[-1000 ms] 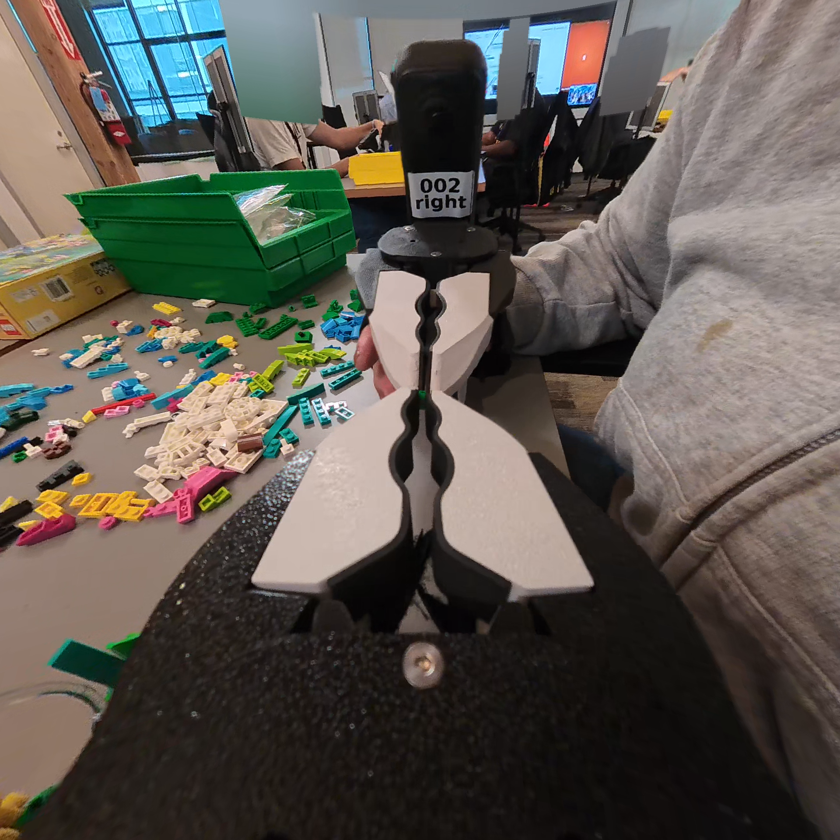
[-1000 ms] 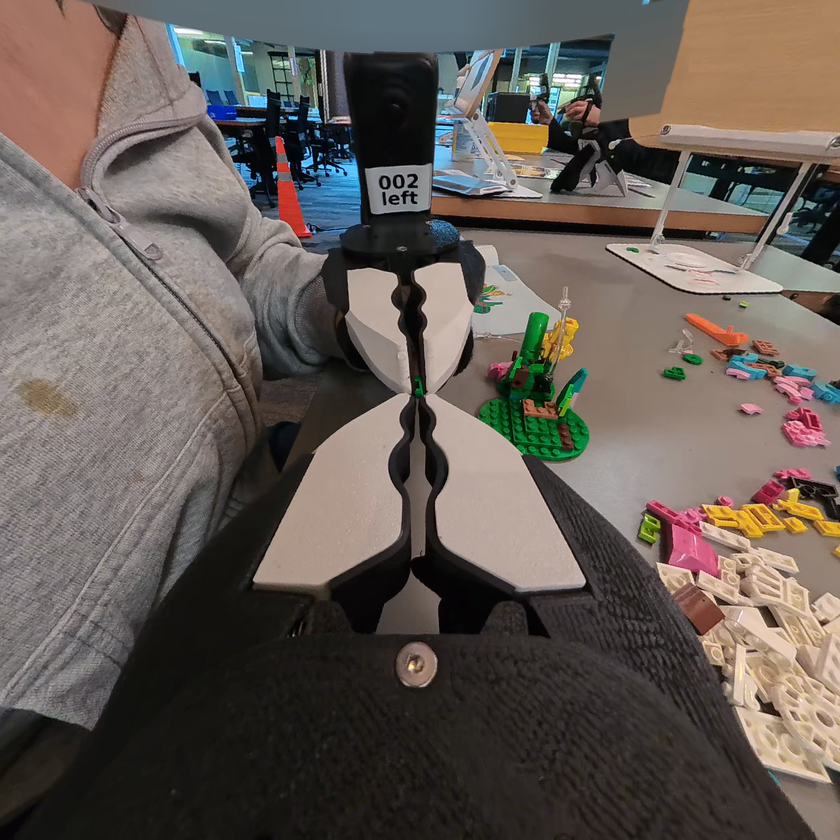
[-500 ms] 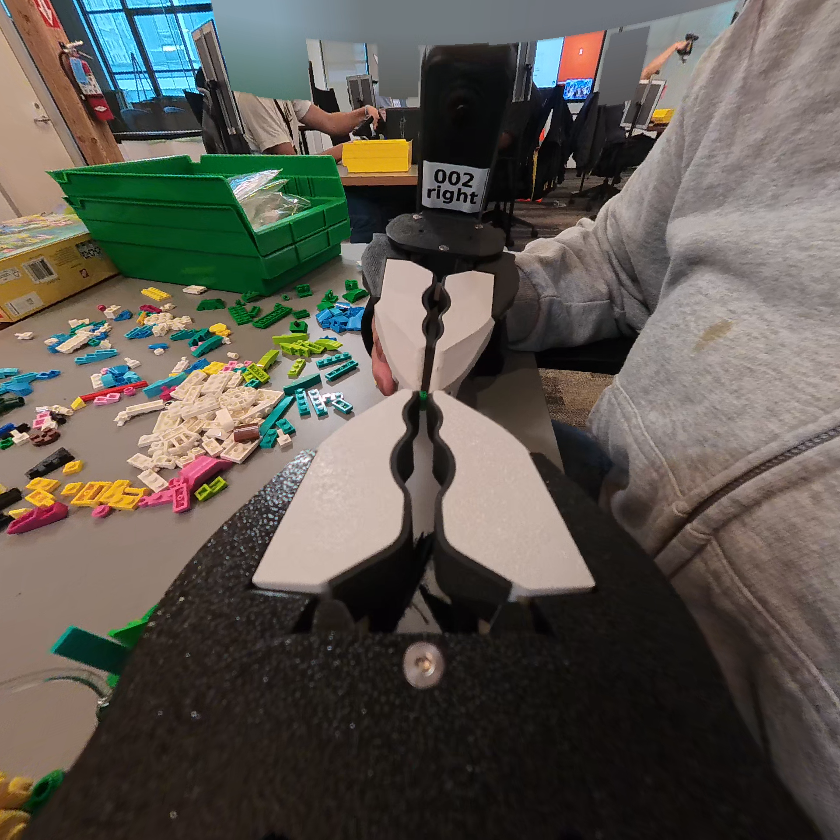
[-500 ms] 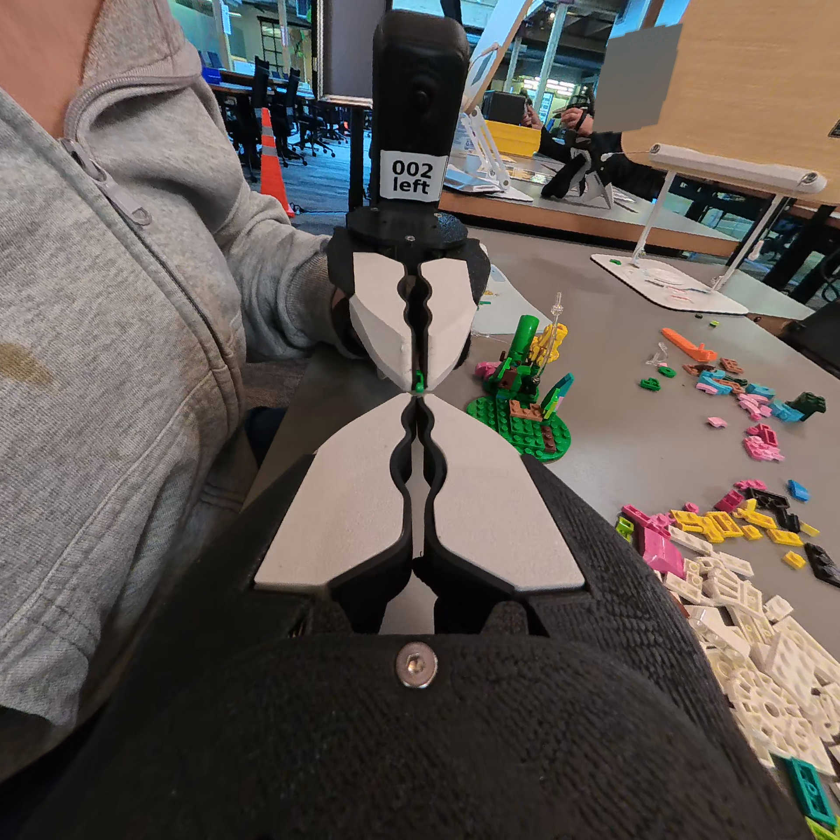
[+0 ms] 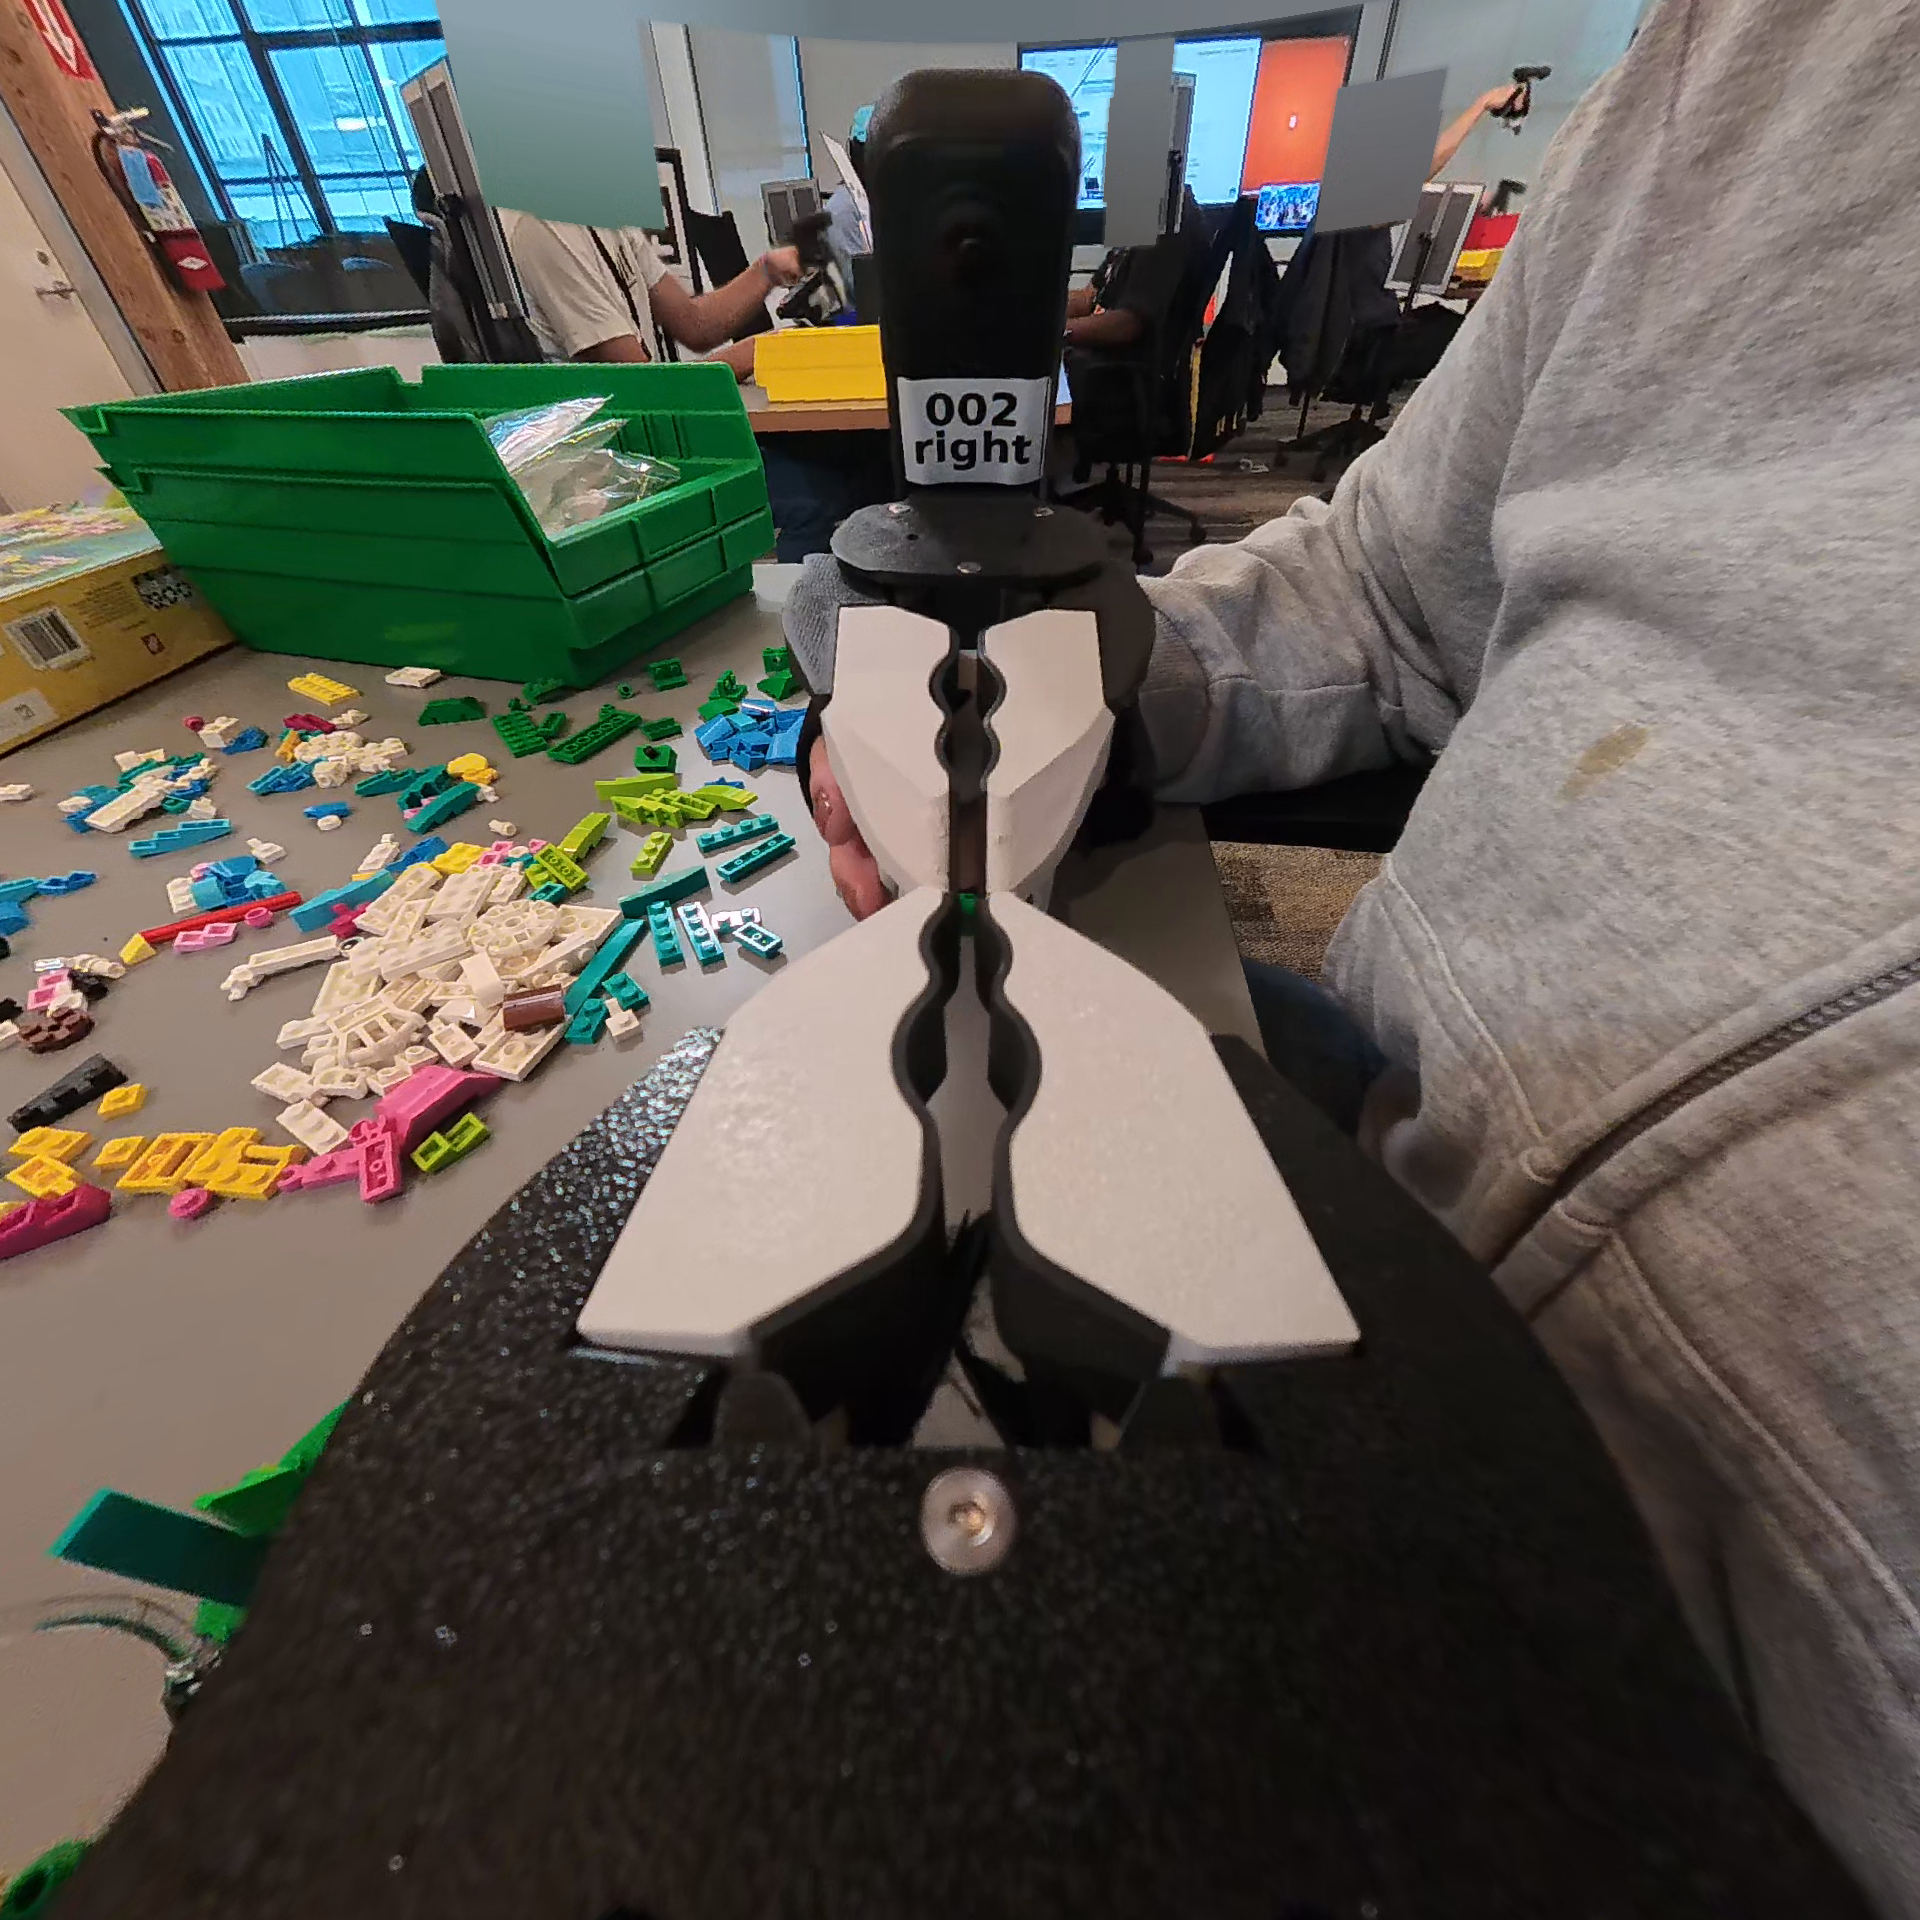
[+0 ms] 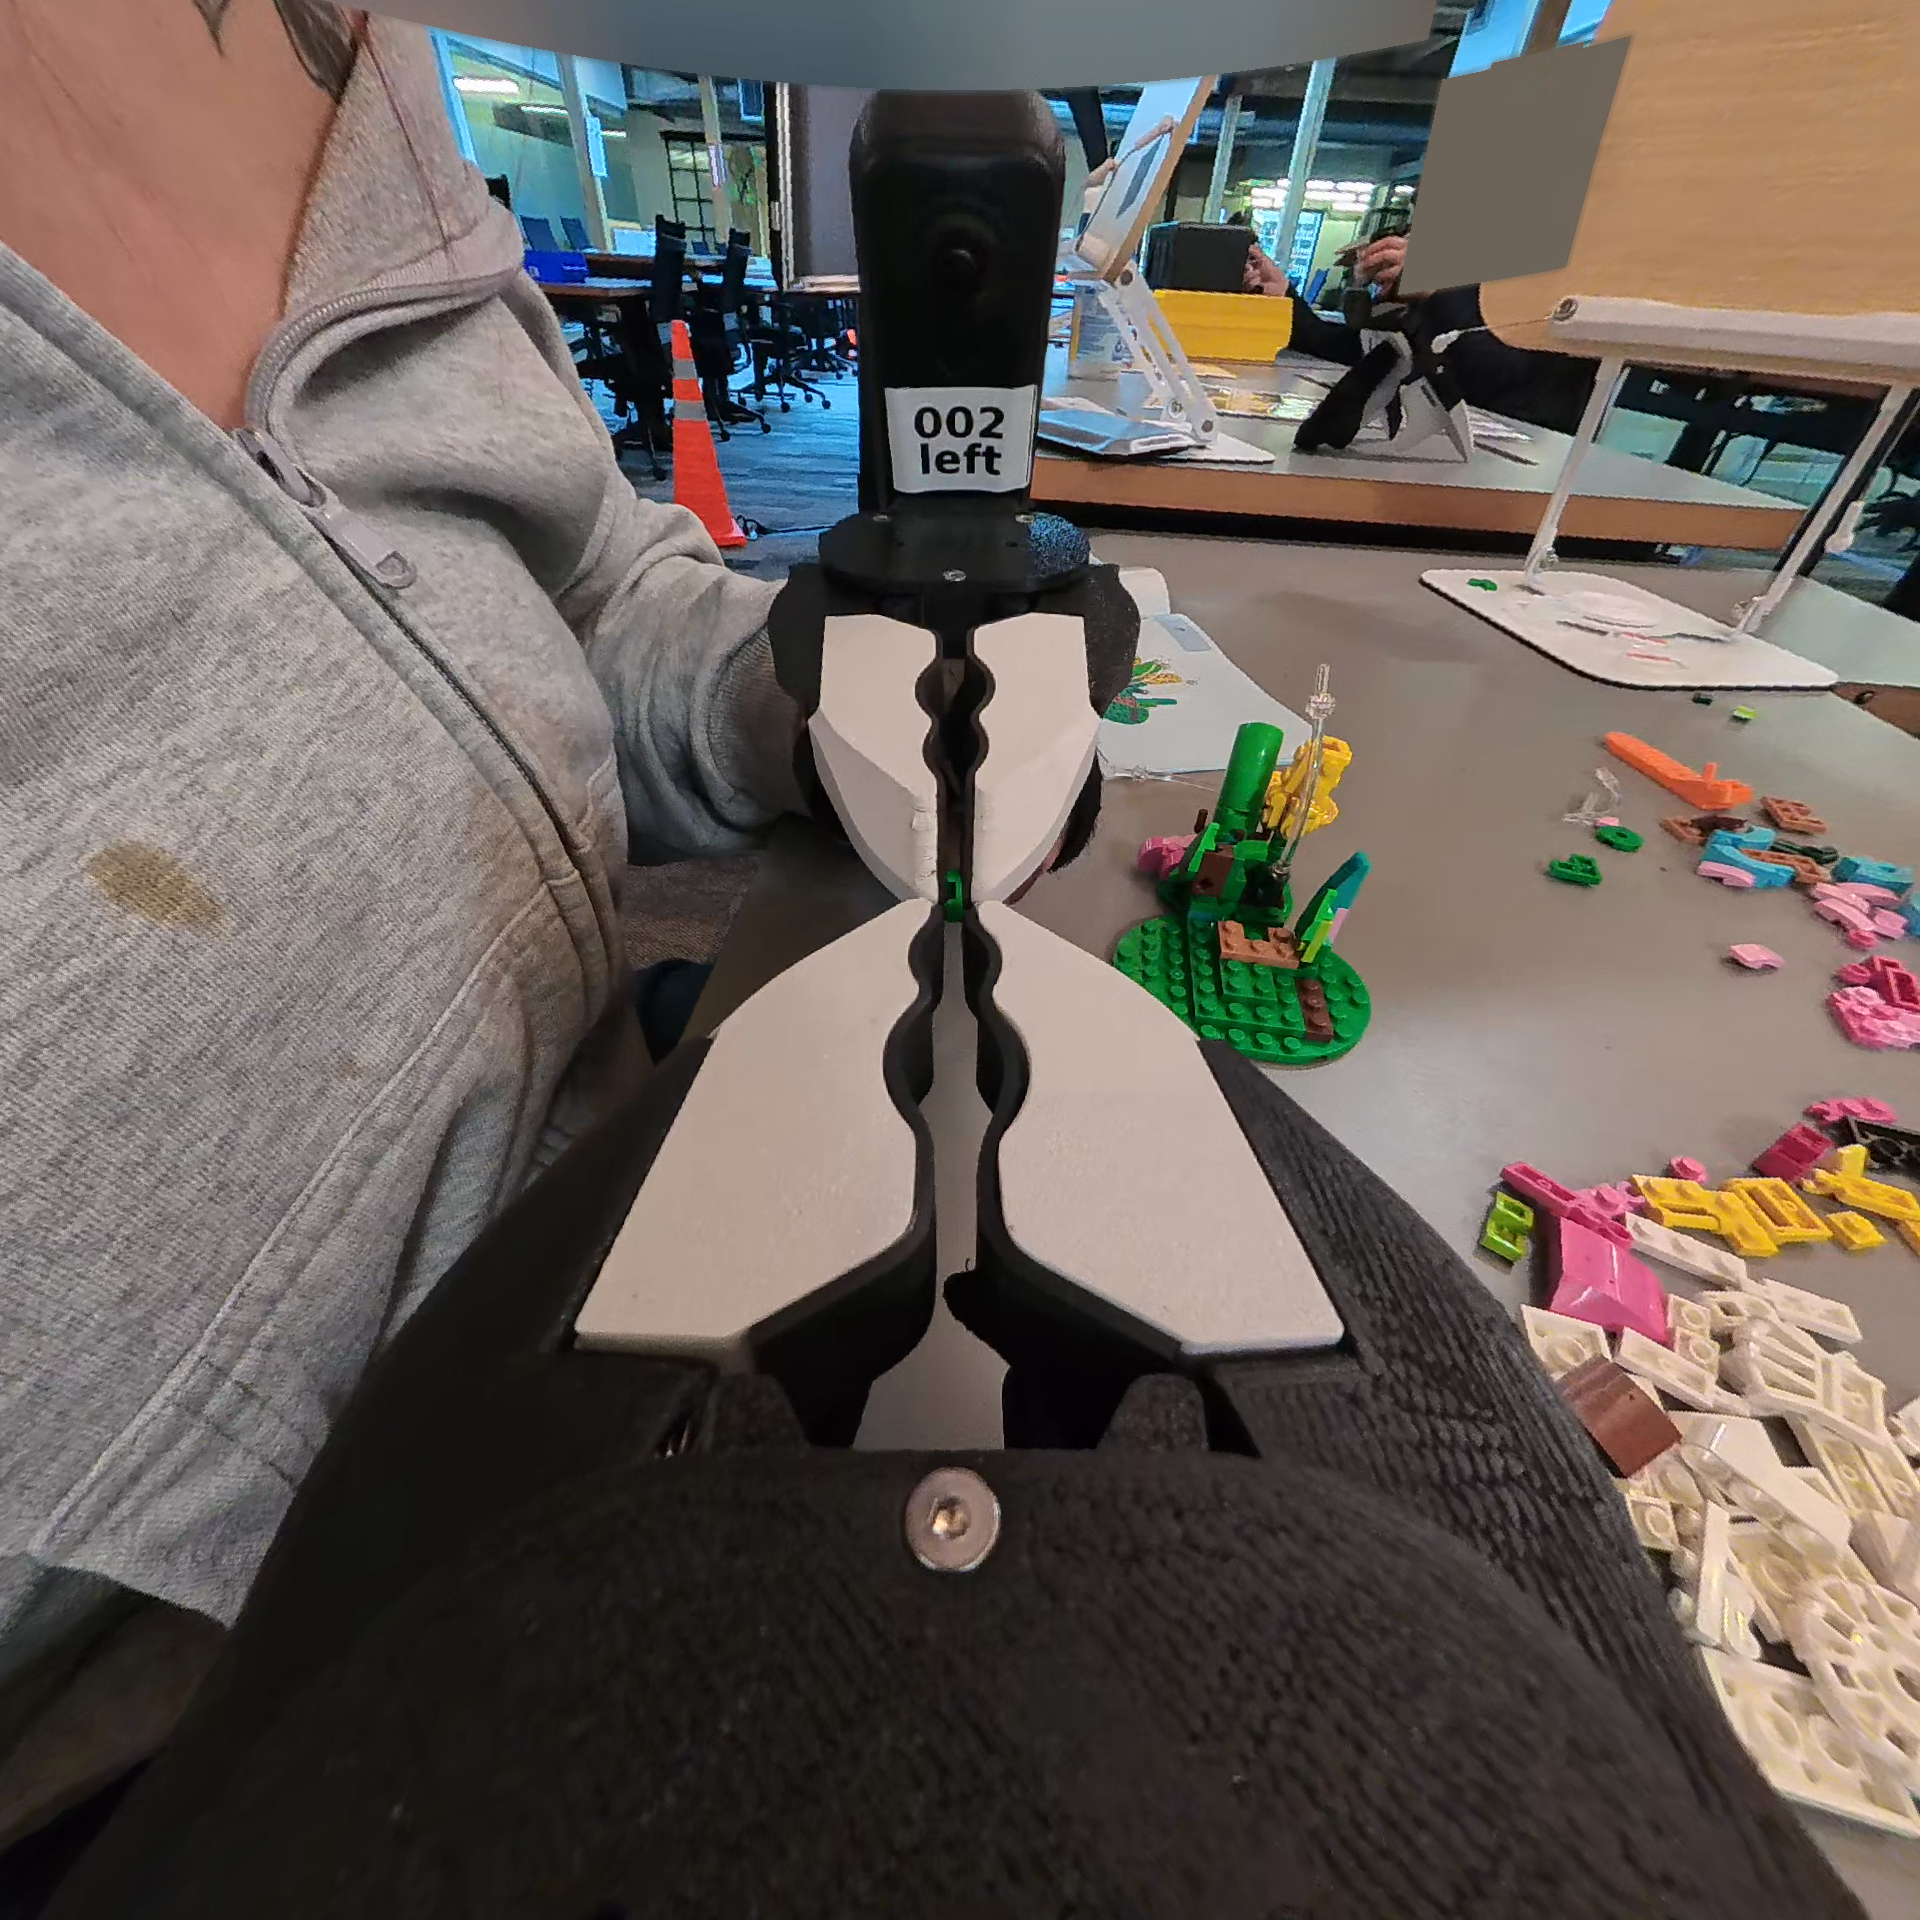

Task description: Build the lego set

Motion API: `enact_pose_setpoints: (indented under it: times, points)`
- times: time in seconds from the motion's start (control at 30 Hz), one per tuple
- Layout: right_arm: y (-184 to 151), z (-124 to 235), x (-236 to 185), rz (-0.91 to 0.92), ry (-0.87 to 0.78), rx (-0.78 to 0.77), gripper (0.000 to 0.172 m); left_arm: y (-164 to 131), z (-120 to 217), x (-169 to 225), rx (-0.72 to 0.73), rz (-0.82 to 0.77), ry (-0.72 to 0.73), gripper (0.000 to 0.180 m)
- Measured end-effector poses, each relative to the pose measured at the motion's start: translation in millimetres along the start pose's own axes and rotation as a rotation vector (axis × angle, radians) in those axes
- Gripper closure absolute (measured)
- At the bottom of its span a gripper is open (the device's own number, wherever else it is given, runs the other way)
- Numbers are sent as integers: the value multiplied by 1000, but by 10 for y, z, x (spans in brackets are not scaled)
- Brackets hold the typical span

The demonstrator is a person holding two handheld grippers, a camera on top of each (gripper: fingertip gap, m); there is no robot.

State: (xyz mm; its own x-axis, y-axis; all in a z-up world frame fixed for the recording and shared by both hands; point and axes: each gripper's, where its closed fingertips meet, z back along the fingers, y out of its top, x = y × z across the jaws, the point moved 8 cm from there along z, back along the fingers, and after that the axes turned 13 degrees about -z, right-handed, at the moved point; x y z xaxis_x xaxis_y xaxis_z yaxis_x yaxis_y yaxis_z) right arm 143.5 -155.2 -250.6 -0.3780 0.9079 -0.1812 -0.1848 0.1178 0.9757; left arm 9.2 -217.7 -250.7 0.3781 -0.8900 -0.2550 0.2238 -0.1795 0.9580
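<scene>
My two grippers meet tip to tip in the air over the table's near edge, in front of a person in a grey hoodie. My left gripper is shut on a small green piece pinched at its fingertips. The piece also shows in the right wrist view, held in the far left gripper. My right gripper is shut, and its tips are right against the same piece. It faces me in the left wrist view.
Stacked green bins and a yellow box stand at the back left behind scattered loose bricks. A partly built plant model on a round green plate stands right of the grippers. White plates lie near right.
Both grippers stay shut and tip to tip with the green piece between them. The pair has shifted slightly, so the background has moved a little in both views.
</scene>
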Motion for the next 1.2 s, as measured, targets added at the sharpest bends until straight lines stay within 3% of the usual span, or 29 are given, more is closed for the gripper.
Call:
enact_pose_setpoints:
  times: [0.43,0.63,0.9,1.1,1.2]
  points:
    - [-11,-7,-36,72,-16,-21,172,-2,17,2,-19,15,-32,177]
    - [-26,8,-22,174,-98,-70,172,1,111,-43,-55,3,3,175]
    - [-230,-274,33,580,-283,-405,171,46,634,-168,-131,-64,292,176]
    - [-203,-534,141,750,-333,-483,171,-66,1102,-181,-143,-97,546,179]
    - [-172,-641,180,813,-388,-476,171,-104,1137,-113,-40,-54,586,180]
